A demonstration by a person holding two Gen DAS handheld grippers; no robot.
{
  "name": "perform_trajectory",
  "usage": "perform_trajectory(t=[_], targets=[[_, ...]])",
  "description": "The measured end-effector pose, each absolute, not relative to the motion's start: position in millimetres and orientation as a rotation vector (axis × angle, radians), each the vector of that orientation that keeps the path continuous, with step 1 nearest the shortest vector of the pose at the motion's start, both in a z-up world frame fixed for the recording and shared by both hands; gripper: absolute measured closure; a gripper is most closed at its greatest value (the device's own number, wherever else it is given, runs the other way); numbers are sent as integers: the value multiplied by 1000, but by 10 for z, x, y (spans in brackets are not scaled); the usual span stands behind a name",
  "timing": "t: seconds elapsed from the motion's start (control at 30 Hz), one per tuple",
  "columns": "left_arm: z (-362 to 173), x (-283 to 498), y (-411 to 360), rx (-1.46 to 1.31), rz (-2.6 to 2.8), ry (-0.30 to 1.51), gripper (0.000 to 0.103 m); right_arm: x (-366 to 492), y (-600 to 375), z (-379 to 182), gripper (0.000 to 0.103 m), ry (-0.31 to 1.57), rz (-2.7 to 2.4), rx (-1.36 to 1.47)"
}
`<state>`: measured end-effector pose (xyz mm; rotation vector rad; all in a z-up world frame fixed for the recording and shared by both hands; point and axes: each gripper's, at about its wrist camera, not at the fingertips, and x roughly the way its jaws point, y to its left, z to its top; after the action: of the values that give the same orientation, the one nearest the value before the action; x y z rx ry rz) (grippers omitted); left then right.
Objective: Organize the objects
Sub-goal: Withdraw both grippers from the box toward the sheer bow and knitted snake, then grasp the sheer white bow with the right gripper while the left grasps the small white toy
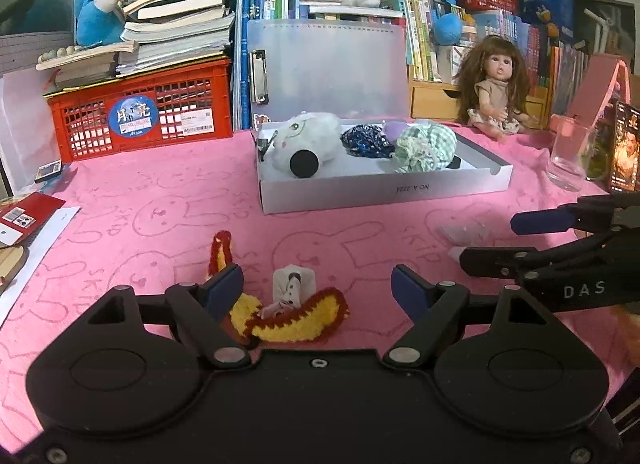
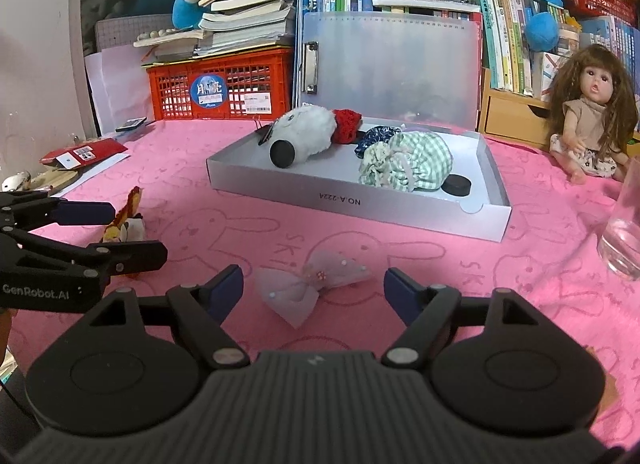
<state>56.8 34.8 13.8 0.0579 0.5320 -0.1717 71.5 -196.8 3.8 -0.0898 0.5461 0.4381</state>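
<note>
**2 Tools Positioned Over 2 Loose Items, Box Waiting Beyond**

The left tool is hovering with its jaws spread and nothing between the pads. The yellow-and-red crocheted piece is lying on the pink counter directly under it, its long axis running roughly crosswise to the jaws, with one end curling away past the left finger.

The right tool is likewise standing spread and empty. The sheer pink bow is lying flat just ahead of the gap, its wings stretching from side to side, roughly in line with the 2 fingers.

Each hand is nearer its own item. The open white box, already holding several soft things, is sitting well beyond both. In the inspector's judgement, each tool needs only to descend and close.
</note>
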Motion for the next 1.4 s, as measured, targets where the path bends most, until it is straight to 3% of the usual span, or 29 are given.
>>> perform_trajectory(t=[0.17,0.67,0.77,1.17,1.23,1.3,1.4], targets=[[125,552,331,63,-176,525,30,727,-1959,-17,14,548,418,-83],[167,603,373,10,-185,520,77,776,-1965,-59,14,567,404,-46],[180,599,373,3,-188,516,82,770,-1955,-62,15,570,411,-43],[197,545,301,38,-200,491,82,728,-1952,-40,38,558,421,-36],[195,531,299,43,-196,483,75,729,-1958,-22,41,552,421,-31],[187,522,294,54,-189,482,62,735,-1953,-15,42,550,423,-33],[162,520,276,77,-177,483,60,750,-1937,-26,42,555,423,-38]])
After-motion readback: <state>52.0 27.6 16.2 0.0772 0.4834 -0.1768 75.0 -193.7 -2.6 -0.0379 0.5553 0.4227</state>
